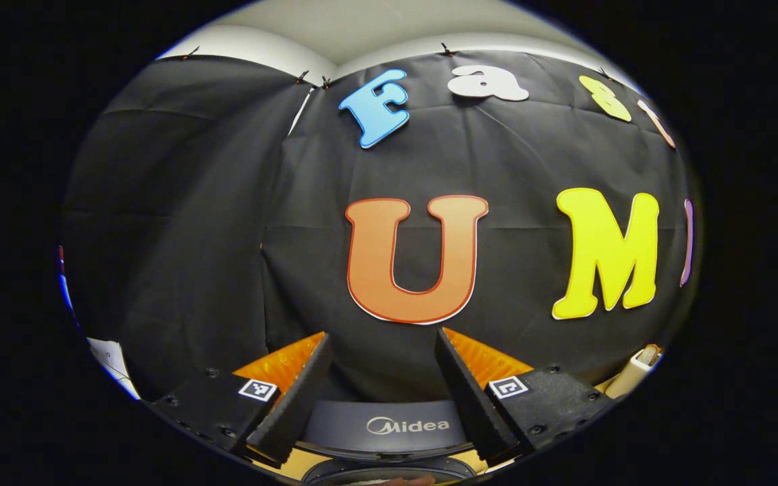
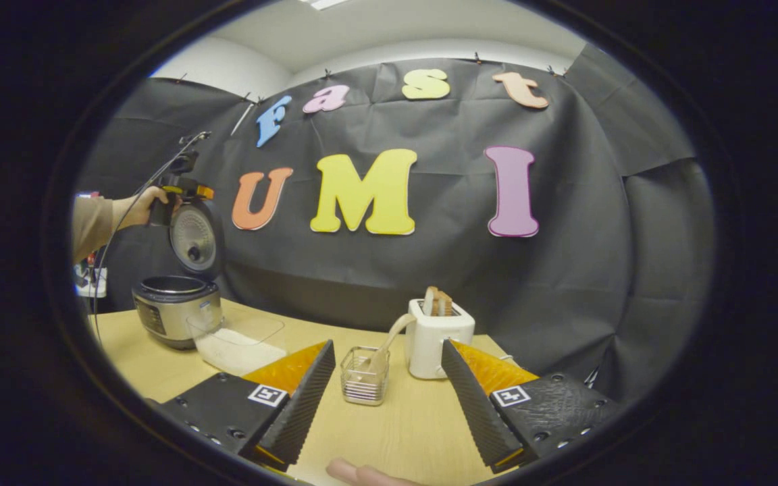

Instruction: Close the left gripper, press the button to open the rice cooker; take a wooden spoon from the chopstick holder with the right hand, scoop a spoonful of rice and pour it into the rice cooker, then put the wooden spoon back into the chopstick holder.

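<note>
The rice cooker [image 2: 174, 307] stands at the table's far left with its lid [image 2: 193, 237] swung upright. A hand holds my left gripper [image 2: 182, 187] at the lid's top edge. In the left gripper view the grey lid [image 1: 389, 425] lies low between the fingers of my left gripper [image 1: 382, 337], which is open and holds nothing. My right gripper [image 2: 387, 345] hovers open over the table's near side. Just ahead of it stands the wire chopstick holder [image 2: 364, 376], with the wooden spoon [image 2: 392, 332] leaning in it. A clear container of rice [image 2: 240, 345] sits beside the cooker.
A white toaster [image 2: 439, 337] with bread slices stands right behind the holder. The wooden table [image 2: 402, 425] ends close to the black cloth wall. A fingertip [image 2: 362, 472] shows at the bottom edge. A cream object [image 1: 639, 368] shows at the left gripper view's right edge.
</note>
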